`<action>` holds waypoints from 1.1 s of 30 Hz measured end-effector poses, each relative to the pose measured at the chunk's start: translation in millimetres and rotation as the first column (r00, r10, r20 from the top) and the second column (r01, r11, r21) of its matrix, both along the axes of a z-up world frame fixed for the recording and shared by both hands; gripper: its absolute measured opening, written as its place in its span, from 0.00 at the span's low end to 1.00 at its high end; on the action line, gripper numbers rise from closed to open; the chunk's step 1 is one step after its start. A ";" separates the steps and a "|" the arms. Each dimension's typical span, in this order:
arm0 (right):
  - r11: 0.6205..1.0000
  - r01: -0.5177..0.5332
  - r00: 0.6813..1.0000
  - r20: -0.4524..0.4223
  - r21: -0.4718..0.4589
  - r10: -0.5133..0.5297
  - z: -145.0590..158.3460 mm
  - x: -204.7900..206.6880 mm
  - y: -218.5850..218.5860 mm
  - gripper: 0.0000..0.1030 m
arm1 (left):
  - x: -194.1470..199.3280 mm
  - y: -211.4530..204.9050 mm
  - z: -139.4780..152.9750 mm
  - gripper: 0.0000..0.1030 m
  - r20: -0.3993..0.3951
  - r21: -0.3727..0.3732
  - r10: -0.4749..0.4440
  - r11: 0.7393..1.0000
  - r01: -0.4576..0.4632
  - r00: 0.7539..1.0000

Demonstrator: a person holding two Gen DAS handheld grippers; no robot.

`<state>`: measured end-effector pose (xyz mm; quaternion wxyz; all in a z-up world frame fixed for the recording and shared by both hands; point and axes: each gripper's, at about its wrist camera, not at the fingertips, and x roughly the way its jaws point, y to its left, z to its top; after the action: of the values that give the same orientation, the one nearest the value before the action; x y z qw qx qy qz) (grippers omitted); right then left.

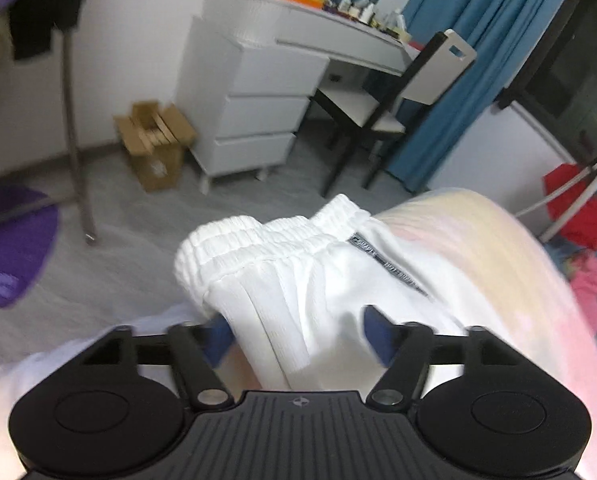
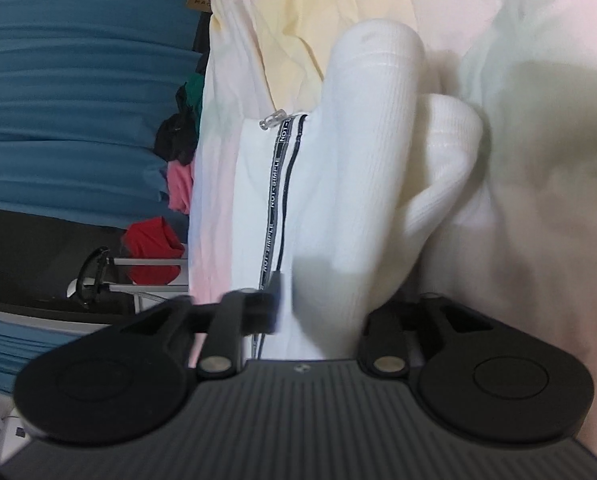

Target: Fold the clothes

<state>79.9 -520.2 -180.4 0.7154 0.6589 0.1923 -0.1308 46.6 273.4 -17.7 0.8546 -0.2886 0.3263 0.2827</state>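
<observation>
White ribbed pants (image 1: 290, 264) with an elastic waistband and a black lettered side tape lie bunched on a bed with a pastel pink and yellow sheet (image 1: 478, 248). My left gripper (image 1: 298, 336) is shut on the cloth just below the waistband, which fills the gap between its blue pads (image 1: 218, 336). In the right wrist view the same pants (image 2: 362, 160) are folded over into a thick roll on the sheet (image 2: 518, 80). My right gripper (image 2: 326, 308) is shut on that fold beside the tape. Its right finger is hidden behind the cloth.
Past the bed edge are a grey floor, a white drawer unit with a desk (image 1: 250, 92), a chair (image 1: 378, 108), a cardboard box (image 1: 154, 144) and a rack pole (image 1: 74, 120). Blue curtains (image 2: 78, 80) and a heap of coloured clothes (image 1: 578, 216) lie at the bedside.
</observation>
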 end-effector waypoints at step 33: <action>0.884 0.013 0.997 -0.061 -0.467 -0.047 26.4 10.8 -8.8 0.12 | 89.5 -238.2 -85.7 1.00 -0.192 0.373 -0.586 0.698 0.611 0.787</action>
<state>90.6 -529.1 -154.0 0.8433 0.4659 0.1700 -0.2074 136.1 35.1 -103.4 0.9308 0.0304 0.3592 0.0608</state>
